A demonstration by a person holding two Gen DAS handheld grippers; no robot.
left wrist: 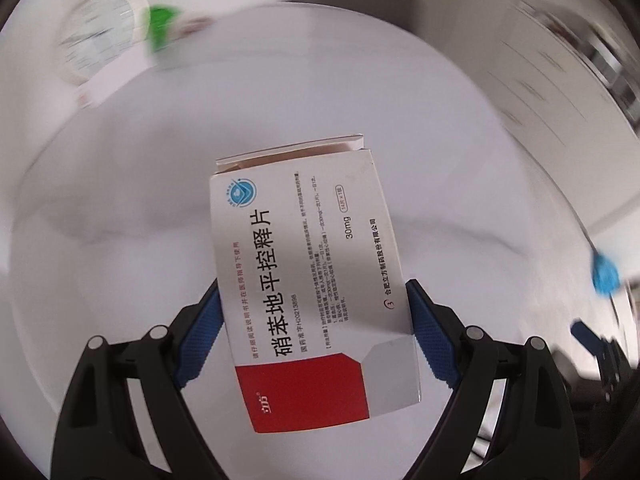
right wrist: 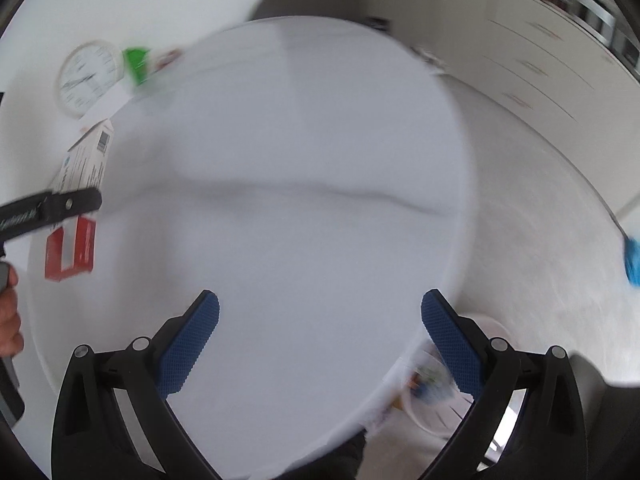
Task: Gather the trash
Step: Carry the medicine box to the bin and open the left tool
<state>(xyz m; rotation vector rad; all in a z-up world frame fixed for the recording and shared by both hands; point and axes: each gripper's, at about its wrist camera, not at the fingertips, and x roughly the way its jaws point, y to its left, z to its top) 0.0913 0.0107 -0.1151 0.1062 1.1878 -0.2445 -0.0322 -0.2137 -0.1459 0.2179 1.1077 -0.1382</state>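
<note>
- A white-and-red medicine box [left wrist: 316, 280], its far end flap open, sits clamped between the blue pads [left wrist: 200, 340] of the left gripper [left wrist: 314, 332], lifted clear of the round white table [left wrist: 120, 208] below.
- The grip falls on the box's long sides, about midway along its length; the red end points back toward the camera and the open end points away.
- Judged from the task, the step in hand is carrying this box to a bin. A white bin [right wrist: 424, 396] with colourful scraps inside appears low on the floor past the table edge, beside the right gripper [right wrist: 320, 344], and looks the likely target.
- To do it well: keep the squeeze steady but light, since an empty carton can buckle; hold the box level so the open flap does not catch; bring it fully over the bin's mouth before letting go.
- The left gripper is angled down at the tabletop from above. In the right wrist view it shows at the far left edge, with the person's hand [right wrist: 8, 320] below it.
- The right gripper hovers over the near edge of the table with its jaws wide apart, holding nothing.
- Both views are smeared by motion; a clock [right wrist: 86, 78] and something green [right wrist: 136, 64] lie beyond the table, too blurred to identify further.
</note>
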